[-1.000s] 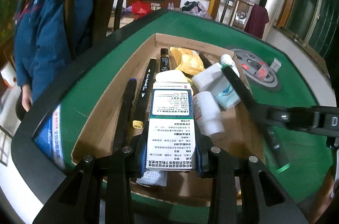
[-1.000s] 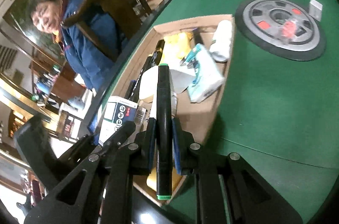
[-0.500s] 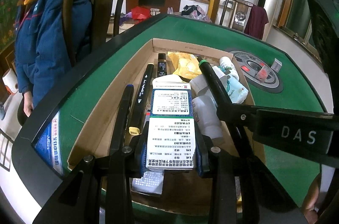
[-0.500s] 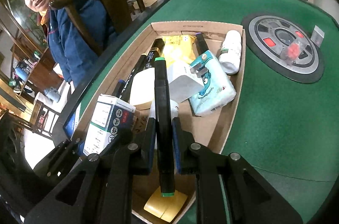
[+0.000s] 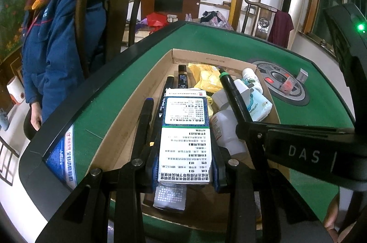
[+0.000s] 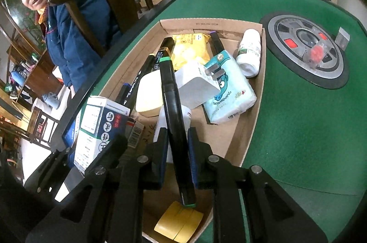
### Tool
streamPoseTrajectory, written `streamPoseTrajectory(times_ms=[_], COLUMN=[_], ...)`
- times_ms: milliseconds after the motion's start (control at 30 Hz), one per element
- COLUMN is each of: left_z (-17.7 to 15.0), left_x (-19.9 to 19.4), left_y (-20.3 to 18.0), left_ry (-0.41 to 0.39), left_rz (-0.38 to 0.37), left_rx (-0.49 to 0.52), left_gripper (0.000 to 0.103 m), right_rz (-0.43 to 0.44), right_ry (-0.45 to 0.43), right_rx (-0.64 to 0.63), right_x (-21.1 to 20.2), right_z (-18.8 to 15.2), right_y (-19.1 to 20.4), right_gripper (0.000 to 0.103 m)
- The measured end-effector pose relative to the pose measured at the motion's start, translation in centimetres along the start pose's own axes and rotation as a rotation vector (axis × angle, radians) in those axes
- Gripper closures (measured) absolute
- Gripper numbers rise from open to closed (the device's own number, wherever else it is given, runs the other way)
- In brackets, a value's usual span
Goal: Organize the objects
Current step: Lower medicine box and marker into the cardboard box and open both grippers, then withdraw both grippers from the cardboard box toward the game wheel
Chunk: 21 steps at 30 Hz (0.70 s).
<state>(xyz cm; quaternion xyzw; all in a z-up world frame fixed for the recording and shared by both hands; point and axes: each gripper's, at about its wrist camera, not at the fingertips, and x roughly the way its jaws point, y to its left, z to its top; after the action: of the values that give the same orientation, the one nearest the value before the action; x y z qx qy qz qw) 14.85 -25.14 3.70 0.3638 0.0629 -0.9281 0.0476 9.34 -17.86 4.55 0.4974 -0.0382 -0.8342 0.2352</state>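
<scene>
Left gripper: your left gripper [image 5: 187,162] is clamped on the medicine box [image 5: 186,137], pads pressing both long sides, over the near end of the tray [image 5: 206,58].
Right gripper: your right gripper [image 6: 176,146] has the black marker [image 6: 174,119] between its pads; the jaws are opening, with a sliver of gap showing beside the barrel.
Marker: green-tipped at both ends, angled down into the tray, its lower tip touching the yellow tape roll [image 6: 180,223] at the tray's near edge.
Tray: open cardboard, on the green counter [image 6: 298,128]. In it lie a tissue pack [image 6: 229,93], a white charger [image 6: 197,86], a yellow packet [image 6: 190,47], a white bottle [image 6: 250,52] against the right wall, and more dark markers [image 6: 142,80] along the left side.
Counter: a round grey centre panel [image 6: 307,47] sits right of the tray, apart from it.
Bystander: a person in a blue jacket [image 5: 57,47] stands behind a wooden chair [image 5: 114,8] at the counter's far left.
</scene>
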Motion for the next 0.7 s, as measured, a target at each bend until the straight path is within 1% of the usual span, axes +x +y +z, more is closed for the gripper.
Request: streamPoseTrajectory(times_ms=[500, 600, 667, 700], left_z=[0.1, 0.2, 0.3, 0.4], left_x=[-0.6, -1.0, -1.4, -1.6], left_y=[-0.1, -0.3, -0.5, -0.6], left_ry=[-0.014, -0.021, -0.030, -0.037], left_rz=[0.007, 0.007, 0.013, 0.018], left_rx=[-0.001, 0.001, 0.005, 0.007], left_gripper=[0.073, 0.067, 0.055, 0.053], right_rz=[0.008, 0.019, 0.022, 0.025], right_ry=[-0.001, -0.011, -0.020, -0.022], right_rx=[0.023, 0.032, 0.039, 0.043], right_x=[-0.3, -0.7, -1.1, -1.2], right_z=[0.1, 0.2, 0.2, 0.2], right_y=[-0.4, -0.5, -0.7, -0.7], right_gripper=[0.087, 0.087, 0.087, 0.087])
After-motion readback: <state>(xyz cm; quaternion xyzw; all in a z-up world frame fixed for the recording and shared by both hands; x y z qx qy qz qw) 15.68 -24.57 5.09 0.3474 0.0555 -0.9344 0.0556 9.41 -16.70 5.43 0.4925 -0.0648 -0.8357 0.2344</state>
